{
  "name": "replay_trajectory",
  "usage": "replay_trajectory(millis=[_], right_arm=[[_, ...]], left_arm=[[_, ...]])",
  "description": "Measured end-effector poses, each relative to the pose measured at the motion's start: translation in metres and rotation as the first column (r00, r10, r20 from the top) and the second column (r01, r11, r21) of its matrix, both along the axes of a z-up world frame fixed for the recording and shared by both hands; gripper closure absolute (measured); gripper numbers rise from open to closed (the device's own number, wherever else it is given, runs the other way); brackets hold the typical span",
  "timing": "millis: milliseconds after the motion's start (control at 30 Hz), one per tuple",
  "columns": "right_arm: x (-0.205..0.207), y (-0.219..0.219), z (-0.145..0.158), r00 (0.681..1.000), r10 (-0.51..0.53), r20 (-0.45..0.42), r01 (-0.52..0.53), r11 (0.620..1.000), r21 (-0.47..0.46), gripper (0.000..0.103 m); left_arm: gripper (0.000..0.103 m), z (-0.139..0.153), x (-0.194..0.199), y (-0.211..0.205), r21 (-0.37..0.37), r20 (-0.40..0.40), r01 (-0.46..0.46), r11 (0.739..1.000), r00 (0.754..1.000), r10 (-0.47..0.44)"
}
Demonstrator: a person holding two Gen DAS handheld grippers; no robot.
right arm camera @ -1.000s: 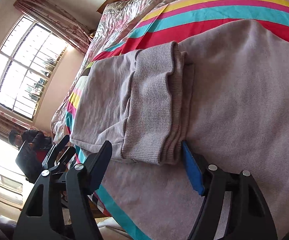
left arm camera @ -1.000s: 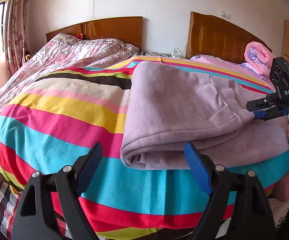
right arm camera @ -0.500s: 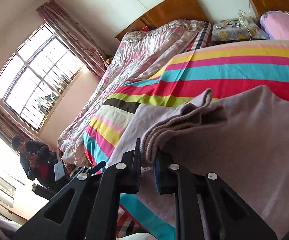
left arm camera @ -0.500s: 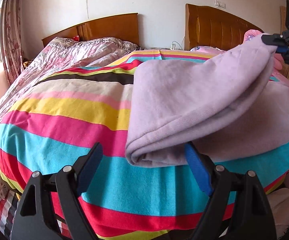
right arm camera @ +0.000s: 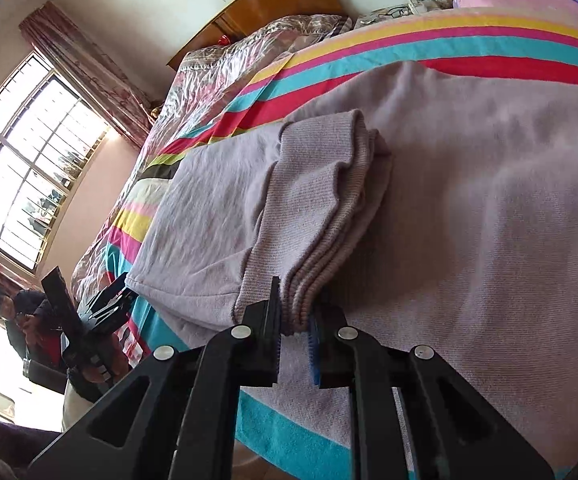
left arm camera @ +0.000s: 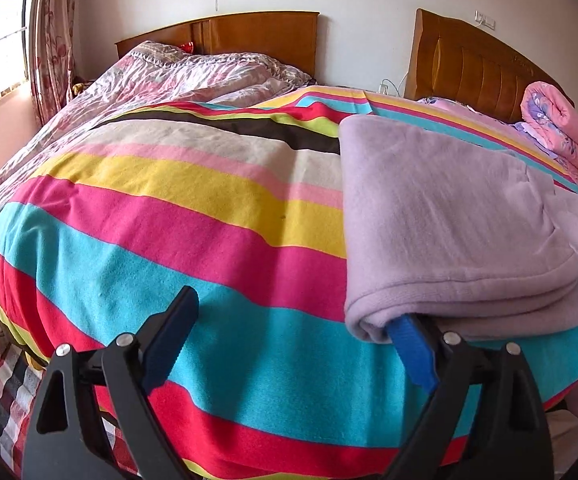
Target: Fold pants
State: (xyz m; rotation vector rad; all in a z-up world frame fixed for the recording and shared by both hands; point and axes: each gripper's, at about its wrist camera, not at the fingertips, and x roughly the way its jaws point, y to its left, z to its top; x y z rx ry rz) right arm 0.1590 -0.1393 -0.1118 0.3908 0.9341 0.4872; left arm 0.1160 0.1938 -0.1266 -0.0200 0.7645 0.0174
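Since a second ago the right tool (right arm camera: pixel 294 332) has closed on the ribbed cuffs (right arm camera: pixel 321 216), lifted them, and brought them back down onto the pants (left arm camera: pixel 449 216); the left tool (left arm camera: pixel 293 328) has slid sideways, so the near fold now sits over its right finger (left arm camera: pixel 411 340), and its jaws have just been opening wider. Nearest the right wrist camera, the right tool is pinched together on the stacked cuff edges, the layers caught between its pads. In the left wrist view the left tool is spread wide, its right finger tucked under the rolled edge of the fold, its left finger (left arm camera: pixel 173 320) over bare blanket (left arm camera: pixel 169 224). The lilac pants lie folded on the striped blanket on the bed. Beyond them are a crumpled pink quilt (left arm camera: pixel 177 76), two wooden headboards (left arm camera: pixel 257 36) and a rolled pink bundle (left arm camera: pixel 557 120).
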Motion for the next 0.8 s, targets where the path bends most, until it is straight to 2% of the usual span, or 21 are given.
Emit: replay_trajectory(millis=[67,167,300,367,433,500,567,633,667,700,733,800], right_arm=[[0.001,0.001,-0.003,1.0,0.007,-0.004,-0.007,1.0,-0.007,0.089],[0.005,-0.004,-0.023,0.997,-0.008,-0.071,0.009,1.0,0.01,0.089],[0.0,0.001,-0.003,1.0,0.017,0.004,-0.017,1.0,0.008,0.089],[0.0,0.002,-0.008,1.0,0.024,-0.009,-0.024,1.0,0.003,0.089],[0.004,-0.003,-0.028,0.998,0.018,-0.06,-0.017,1.0,0.006,0.089],[0.004,-0.008,-0.031,0.998,0.012,-0.059,-0.009,0.999,0.05,0.091],[0.002,-0.003,-0.022,0.999,0.028,-0.033,-0.028,1.0,-0.012,0.09],[-0.001,-0.003,-0.009,0.999,0.035,0.001,-0.035,0.995,-0.09,0.076],[-0.004,-0.005,0.0,0.999,0.028,0.034,-0.023,0.991,-0.134,0.072],[-0.006,-0.009,0.009,0.997,0.019,0.074,-0.005,0.985,-0.173,0.061],[-0.008,-0.012,0.016,0.994,0.012,0.112,0.012,0.978,-0.21,0.05],[-0.005,-0.012,0.029,0.985,0.03,0.171,0.018,0.961,-0.275,0.043]], left_arm=[[0.011,-0.001,0.0,0.001,-0.01,-0.003,-0.006,1.0,1.0,0.006],[0.011,-0.001,0.0,0.003,-0.023,-0.004,-0.015,1.0,1.0,0.015],[0.011,-0.001,0.0,0.011,-0.095,-0.01,-0.043,0.995,0.999,0.042],[0.011,-0.003,-0.002,0.015,-0.12,-0.013,-0.053,0.991,0.999,0.052],[0.011,-0.004,-0.004,0.013,-0.115,-0.013,-0.057,0.992,0.998,0.056],[0.011,-0.002,-0.005,0.009,-0.081,-0.012,-0.058,0.995,0.998,0.057],[0.011,0.002,-0.011,0.004,-0.025,-0.018,-0.049,0.998,0.999,0.048],[0.011,0.008,-0.022,-0.003,0.077,-0.028,-0.018,0.997,0.999,0.02],[0.011,0.012,-0.03,-0.004,0.131,-0.029,-0.013,0.991,0.999,0.017],[0.011,0.017,-0.037,-0.003,0.165,-0.031,-0.012,0.986,0.999,0.017],[0.011,0.026,-0.043,0.0,0.175,-0.027,-0.015,0.985,0.999,0.02],[0.011,0.057,-0.05,0.005,0.111,0.031,-0.026,0.994,0.999,0.022]])
